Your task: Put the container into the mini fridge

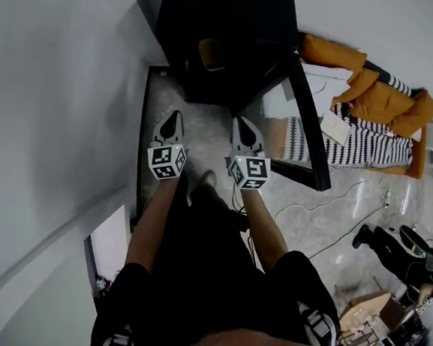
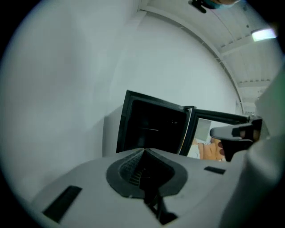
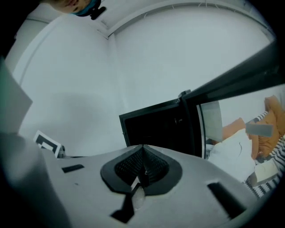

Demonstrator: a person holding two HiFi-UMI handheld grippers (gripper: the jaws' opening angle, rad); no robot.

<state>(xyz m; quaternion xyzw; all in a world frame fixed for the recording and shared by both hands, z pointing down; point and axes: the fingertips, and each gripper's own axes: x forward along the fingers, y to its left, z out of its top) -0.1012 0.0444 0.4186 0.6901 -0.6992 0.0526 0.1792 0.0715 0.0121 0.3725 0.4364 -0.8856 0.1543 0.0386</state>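
White walls back the open mini fridge [image 1: 214, 25]; my arms reach toward it, left tool [image 1: 174, 118] and right tool [image 1: 244, 124] both closed, empty.

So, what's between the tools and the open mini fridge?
Just bare floor between left tool, right tool and the mini fridge, in the head view.

Black mini fridge [image 1: 214, 25] — upright on the floor, just ahead of the left tongs [image 1: 174, 116] and right tongs [image 1: 243, 123]. Its door [image 1: 311, 124] stands wide open past the right tongs. Dark interior — a yellowish shape [image 1: 212, 53] inside, too dim to identify.
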